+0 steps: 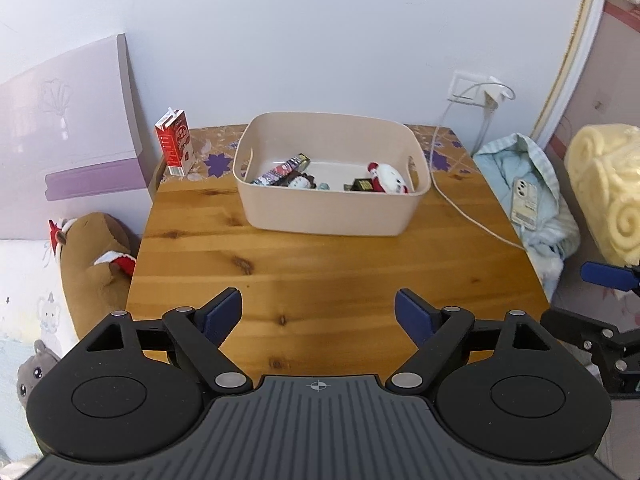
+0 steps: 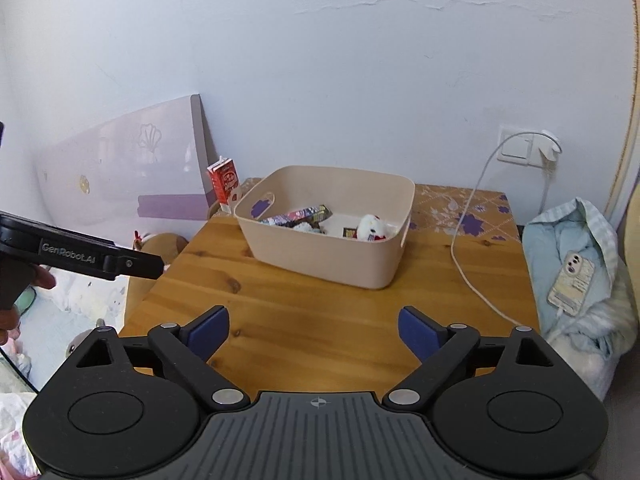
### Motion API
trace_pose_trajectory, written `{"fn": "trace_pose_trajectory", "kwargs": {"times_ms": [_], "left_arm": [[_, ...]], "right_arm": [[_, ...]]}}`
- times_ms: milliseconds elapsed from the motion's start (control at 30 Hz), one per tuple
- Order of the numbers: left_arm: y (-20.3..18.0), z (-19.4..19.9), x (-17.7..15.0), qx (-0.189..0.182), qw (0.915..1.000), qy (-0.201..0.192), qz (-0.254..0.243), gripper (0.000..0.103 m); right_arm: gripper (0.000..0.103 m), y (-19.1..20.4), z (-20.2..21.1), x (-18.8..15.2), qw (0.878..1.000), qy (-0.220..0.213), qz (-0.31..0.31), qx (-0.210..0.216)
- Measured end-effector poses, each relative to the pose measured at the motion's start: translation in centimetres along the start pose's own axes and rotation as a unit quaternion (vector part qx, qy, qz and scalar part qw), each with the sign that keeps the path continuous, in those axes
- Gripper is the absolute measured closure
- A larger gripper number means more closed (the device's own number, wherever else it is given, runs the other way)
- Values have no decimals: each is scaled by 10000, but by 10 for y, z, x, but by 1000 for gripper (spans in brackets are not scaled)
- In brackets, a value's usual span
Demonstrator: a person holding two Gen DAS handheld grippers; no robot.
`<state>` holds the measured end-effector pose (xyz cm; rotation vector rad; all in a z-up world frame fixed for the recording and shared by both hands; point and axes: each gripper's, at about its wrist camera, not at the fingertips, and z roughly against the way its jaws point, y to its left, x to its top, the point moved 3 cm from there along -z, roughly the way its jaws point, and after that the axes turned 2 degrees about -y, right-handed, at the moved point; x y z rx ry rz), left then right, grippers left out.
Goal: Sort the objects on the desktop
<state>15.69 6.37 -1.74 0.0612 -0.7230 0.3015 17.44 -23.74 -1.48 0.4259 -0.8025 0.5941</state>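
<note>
Grippers [image 1: 318, 312] [image 2: 314, 330] wide apart, empty.

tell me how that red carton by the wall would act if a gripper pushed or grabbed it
The red carton stands upright, tall and narrow, so a push near its top would probably tip it. Its thin card walls may dent under a hard squeeze. It looks small and probably light; whether it is full cannot be told.

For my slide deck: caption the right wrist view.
Open right claw, holding nothing, above the wooden table; beige bin holds small items, red carton behind.

Toys [image 1: 386, 178] in bin [image 1: 328, 212] on table [image 1: 320, 272]
</note>
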Motion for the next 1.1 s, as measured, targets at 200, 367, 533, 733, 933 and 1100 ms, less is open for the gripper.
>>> {"fn": "trace_pose_trajectory", "kwargs": {"times_ms": [200,367,533,733,933,1100], "left_arm": [[-20,31,-25,-99,9997,80,-207,18],[-33,54,-46,-225,9992,170,-275,18],[-40,76,-65,-129,9993,126,-341,18],[-41,95,-77,-278,9992,131,-266,18],[-39,106,-84,-460,9985,190,-211,18],[-37,107,-84,-568,9981,211,-137,18]], "right_arm": [[6,2,30,-7,10000,-27,84,-36],[5,6,48,-14,10000,63,48,31],[3,12,63,-22,9998,140,155,-3],[0,19,78,-26,9995,154,259,-25],[0,22,85,-28,9994,193,288,-41],[0,22,83,-27,9993,240,269,-77]]}}
